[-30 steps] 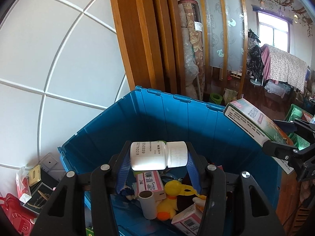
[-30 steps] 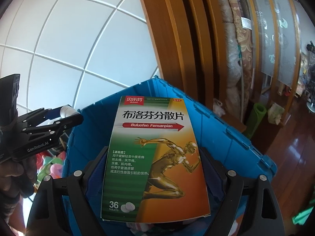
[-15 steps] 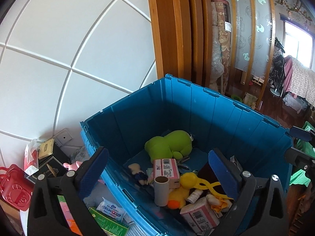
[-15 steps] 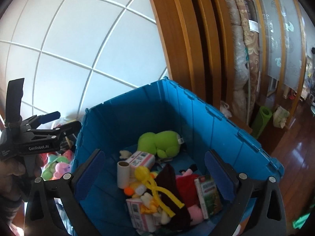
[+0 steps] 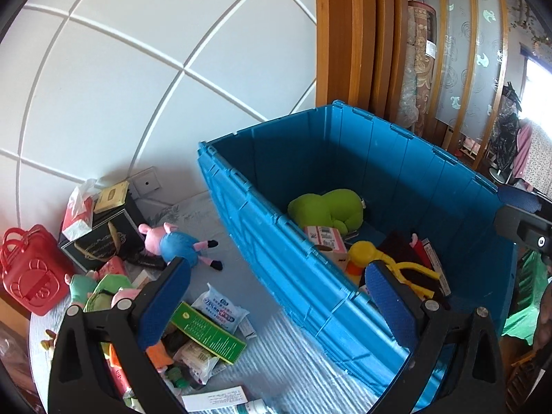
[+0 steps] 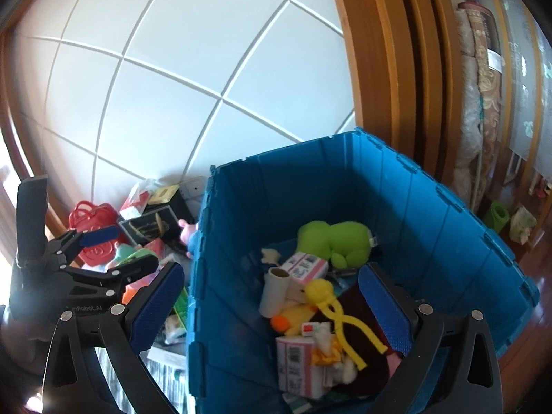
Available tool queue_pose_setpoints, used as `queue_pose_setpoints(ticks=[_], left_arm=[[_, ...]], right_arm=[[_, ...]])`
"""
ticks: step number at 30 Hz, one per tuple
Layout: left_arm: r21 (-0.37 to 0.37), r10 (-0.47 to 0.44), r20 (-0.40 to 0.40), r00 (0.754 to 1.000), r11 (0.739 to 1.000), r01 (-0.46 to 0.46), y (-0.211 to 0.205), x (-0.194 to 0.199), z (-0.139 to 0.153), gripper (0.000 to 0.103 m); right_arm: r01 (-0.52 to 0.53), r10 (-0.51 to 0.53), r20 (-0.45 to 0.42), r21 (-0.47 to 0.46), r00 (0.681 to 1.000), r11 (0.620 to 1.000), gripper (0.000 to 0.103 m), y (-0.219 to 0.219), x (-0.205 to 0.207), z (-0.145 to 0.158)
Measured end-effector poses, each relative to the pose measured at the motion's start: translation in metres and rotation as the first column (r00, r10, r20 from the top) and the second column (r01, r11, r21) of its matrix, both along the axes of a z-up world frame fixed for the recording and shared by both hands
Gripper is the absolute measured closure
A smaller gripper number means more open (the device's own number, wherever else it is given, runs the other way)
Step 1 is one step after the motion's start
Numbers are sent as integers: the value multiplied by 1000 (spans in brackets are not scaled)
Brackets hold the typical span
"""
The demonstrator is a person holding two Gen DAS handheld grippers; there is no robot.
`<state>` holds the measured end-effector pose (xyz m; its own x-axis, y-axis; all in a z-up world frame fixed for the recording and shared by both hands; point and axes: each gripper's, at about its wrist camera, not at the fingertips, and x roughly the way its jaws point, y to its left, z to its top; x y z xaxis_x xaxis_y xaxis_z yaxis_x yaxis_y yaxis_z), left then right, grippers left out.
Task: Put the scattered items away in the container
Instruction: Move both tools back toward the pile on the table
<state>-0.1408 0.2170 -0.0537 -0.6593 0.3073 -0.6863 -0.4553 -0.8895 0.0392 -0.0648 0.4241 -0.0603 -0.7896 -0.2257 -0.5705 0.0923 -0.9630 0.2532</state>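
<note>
Both grippers are wide open and hold nothing. The left gripper (image 5: 276,296) hangs over the near wall of the big blue bin (image 5: 310,296), with one finger over the mess outside and one over the inside. The right gripper (image 6: 272,307) hangs over the bin too. So this looks like the gap between two picks: hands are free and it is time to get more stuff. Lots is in the bin now, like a green plush (image 6: 333,241), a cardboard tube (image 6: 274,289) and a yellow duck toy (image 6: 310,307). Plenty waits outside on the pale striped cloth (image 5: 276,348) beside the bin: a pig doll in a blue dress (image 5: 179,245), a green box (image 5: 208,333), a white packet (image 5: 222,312) and a white tube box (image 5: 214,398). Next, I think the left gripper should dip toward that pile, line its fingers up on either side of one thing, and squeeze. A red basket (image 5: 29,276) and black boxes (image 5: 103,238) sit by the white panel wall (image 5: 138,69). Brown wood frames (image 6: 386,69) stand behind the bin.
</note>
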Motion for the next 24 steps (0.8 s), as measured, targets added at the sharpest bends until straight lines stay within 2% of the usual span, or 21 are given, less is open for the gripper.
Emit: queue_pose_setpoints(ticks=[12, 24], left_arm=[[-10, 185, 56, 981, 983, -185, -135, 37, -33, 1], [-37, 301, 111, 947, 953, -299, -239, 69, -64, 2]], right_arm=[[-140, 140, -3, 30, 990, 990, 0, -95, 11, 7], [-239, 237, 28, 55, 971, 970, 0, -178, 28, 3]])
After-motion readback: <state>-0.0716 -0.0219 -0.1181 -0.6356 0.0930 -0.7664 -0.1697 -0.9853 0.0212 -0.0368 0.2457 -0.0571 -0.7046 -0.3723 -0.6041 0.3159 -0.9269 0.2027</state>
